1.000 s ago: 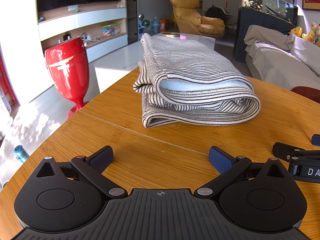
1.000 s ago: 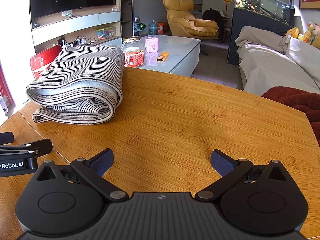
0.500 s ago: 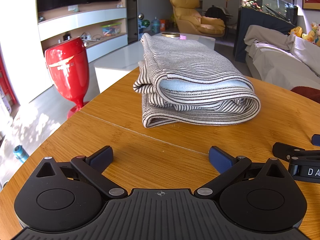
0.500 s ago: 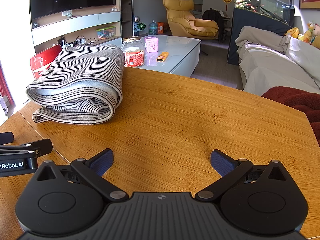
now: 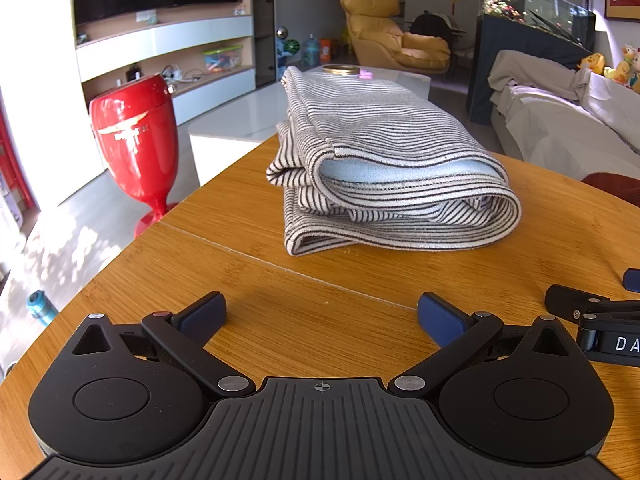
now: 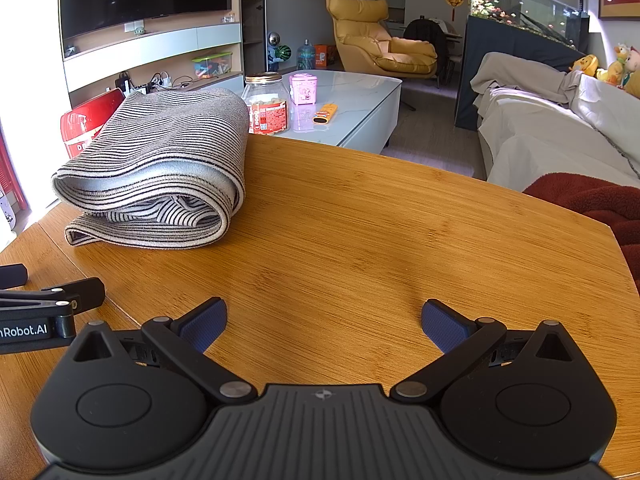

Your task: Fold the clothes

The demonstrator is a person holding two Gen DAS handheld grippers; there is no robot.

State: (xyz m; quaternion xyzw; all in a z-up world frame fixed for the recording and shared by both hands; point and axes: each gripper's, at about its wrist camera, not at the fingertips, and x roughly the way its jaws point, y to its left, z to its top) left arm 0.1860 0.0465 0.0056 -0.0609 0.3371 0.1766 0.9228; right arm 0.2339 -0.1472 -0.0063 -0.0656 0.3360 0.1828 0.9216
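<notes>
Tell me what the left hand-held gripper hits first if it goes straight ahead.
The left hand-held gripper, open and empty, points across bare wooden table at the folded striped garment. It would likely meet the garment's near folded edge first.

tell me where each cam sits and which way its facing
Left wrist: sits on the left claw, low over the wooden table, facing the folded striped garment straight ahead; its open fingers show, and the right claw's tip at the right edge.
Right wrist: sits on the right claw, facing across bare table toward the sofa; open fingers show, garment to the left.
Shared: the garment, the table, the yellow armchair.
</notes>
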